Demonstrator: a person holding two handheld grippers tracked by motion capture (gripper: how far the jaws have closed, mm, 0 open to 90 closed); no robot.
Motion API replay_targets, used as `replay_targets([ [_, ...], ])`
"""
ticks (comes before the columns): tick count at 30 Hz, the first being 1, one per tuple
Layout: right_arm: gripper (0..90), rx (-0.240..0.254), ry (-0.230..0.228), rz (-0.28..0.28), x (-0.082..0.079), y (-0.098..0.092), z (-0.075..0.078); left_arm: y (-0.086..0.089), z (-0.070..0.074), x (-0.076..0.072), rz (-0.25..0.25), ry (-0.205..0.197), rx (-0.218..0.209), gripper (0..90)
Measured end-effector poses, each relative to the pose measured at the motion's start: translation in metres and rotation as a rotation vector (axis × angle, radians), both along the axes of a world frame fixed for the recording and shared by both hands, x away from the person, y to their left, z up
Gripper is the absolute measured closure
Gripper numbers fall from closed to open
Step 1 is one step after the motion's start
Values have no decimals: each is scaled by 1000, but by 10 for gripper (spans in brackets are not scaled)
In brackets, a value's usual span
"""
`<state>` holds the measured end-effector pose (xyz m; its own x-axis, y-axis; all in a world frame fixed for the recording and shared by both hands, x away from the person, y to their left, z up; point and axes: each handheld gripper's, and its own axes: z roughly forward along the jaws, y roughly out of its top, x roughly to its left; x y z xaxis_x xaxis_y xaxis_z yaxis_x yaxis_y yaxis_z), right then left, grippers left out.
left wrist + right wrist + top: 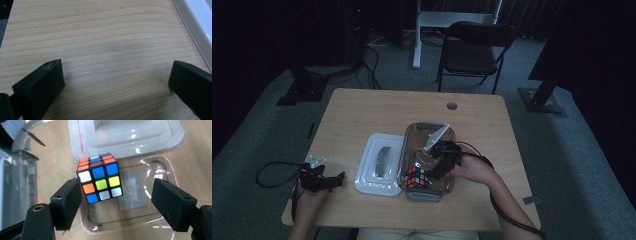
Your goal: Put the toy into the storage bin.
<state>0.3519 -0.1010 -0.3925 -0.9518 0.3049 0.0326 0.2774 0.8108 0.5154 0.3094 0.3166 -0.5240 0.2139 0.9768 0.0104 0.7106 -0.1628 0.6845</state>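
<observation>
Risk lies mostly with the puzzle cube [100, 178], which is seen resting on the floor of the clear container [412, 131], toward its near end, beside the white lid [379, 162] that lies on the surface [362, 107]. The right gripper [116, 200] is held inside the container with its jaws partly spread; the cube stands between them but closer to the left jaw, and no pad appears pressed on it, so nothing is held. If the gripper is lifted out carelessly, that near jaw could be caught on the cube's edge and the cube tipped or dragged against the container wall. The container itself could be nudged across the surface, since it is not steadied. The left gripper [116, 82] is kept wide open and empty over bare wood, just beside the lid's rim.
</observation>
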Motion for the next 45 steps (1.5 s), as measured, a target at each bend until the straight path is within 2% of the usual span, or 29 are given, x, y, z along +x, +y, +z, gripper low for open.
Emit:
replay_targets([
  [4,260,32,2,18,-1,-4,3,0,0,0,0,0,0,6],
  [10,260,52,18,30,-1,-2,3,0,0,0,0,0,0,6],
  [12,259,51,8,26,-1,-2,3,0,0,0,0,0,0,6],
  [15,253,79,-3,15,-1,-9,3,0,0,0,0,0,-1,6],
  [18,224,133,-9,2,-2,-21,5,0,0,0,0,0,-1,7],
  [27,129,239,-60,-116,-4,-57,9,0,0,0,1,0,0,6],
  [33,123,318,-90,-198,-6,-82,8,0,0,-1,0,1,1,6],
  [38,113,362,-102,-255,-7,-100,3,0,0,-1,2,-1,-1,6],
  [42,113,422,-124,-306,-7,-114,-5,0,0,-1,1,0,0,6],
  [45,113,430,-143,-332,-9,-122,-11,0,0,-1,1,0,0,6],
])
